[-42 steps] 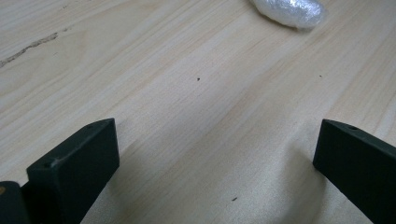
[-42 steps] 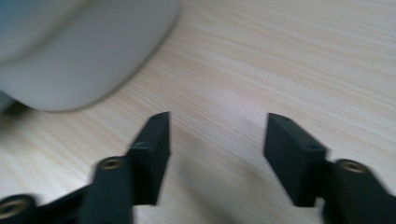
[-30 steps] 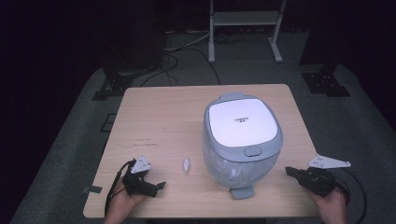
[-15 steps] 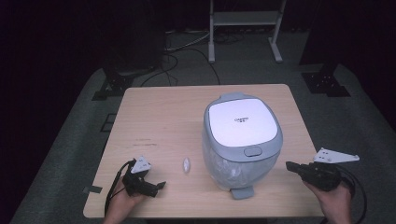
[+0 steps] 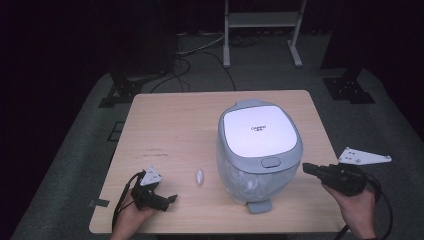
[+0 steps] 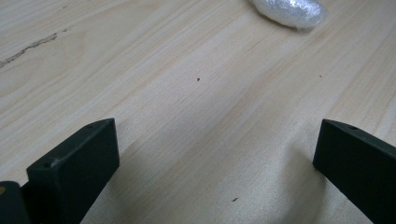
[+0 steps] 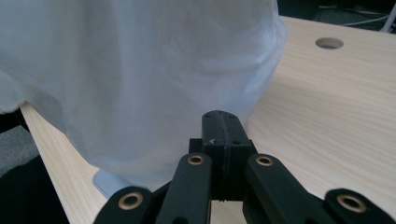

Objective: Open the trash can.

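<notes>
Lidded grey-white rice cooker [image 5: 259, 150], upright, mid-table.

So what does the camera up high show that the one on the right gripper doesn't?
The high view alone gives the cooker's white lid, its lid button, the small plastic-wrapped lump on the table, the left gripper and the person's hands. The right gripper view alone gives a close look at its jaws pressed shut with nothing between them, and a round hole in the tabletop. Both show the rice cooker, its wrapped side close in front of the right gripper, and the pale wooden table.
</notes>
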`<state>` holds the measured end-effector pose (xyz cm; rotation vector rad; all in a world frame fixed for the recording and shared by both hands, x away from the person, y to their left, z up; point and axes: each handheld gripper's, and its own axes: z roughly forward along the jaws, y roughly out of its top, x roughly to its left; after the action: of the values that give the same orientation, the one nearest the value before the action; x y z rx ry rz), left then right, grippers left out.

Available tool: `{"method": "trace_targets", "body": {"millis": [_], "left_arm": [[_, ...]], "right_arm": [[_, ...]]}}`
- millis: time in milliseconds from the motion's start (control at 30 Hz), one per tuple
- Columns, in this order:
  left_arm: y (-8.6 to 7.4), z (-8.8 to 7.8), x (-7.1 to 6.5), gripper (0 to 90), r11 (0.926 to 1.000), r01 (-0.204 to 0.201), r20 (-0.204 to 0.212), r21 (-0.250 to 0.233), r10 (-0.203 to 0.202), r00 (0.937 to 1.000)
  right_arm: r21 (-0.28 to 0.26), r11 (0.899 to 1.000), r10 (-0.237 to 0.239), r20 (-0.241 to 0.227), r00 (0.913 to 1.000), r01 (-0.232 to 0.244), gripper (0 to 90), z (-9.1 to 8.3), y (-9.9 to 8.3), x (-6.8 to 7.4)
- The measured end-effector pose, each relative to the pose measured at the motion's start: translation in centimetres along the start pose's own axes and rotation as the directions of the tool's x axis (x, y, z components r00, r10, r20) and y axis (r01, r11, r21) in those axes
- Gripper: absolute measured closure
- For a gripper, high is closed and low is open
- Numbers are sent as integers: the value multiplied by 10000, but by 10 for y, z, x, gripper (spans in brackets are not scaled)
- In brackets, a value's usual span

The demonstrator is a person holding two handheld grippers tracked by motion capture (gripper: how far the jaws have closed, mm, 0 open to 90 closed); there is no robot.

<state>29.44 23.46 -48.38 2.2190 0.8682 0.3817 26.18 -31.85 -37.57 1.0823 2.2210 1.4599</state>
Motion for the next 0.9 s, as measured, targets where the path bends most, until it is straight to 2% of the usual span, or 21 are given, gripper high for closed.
{"method": "trace_targets", "body": {"millis": [500, 900], "left_arm": [[0, 0, 0, 0, 10000, -2, 1, -1, 2, 10000], [0, 0, 0, 0, 10000, 7, -1, -24, -7, 10000]], "right_arm": [[-814, 9960, -383, -149, 9992, 370, 900, -20, 33, 12], [-1148, 9907, -791, -497, 9956, 730, 900, -38, 57, 22]]}}
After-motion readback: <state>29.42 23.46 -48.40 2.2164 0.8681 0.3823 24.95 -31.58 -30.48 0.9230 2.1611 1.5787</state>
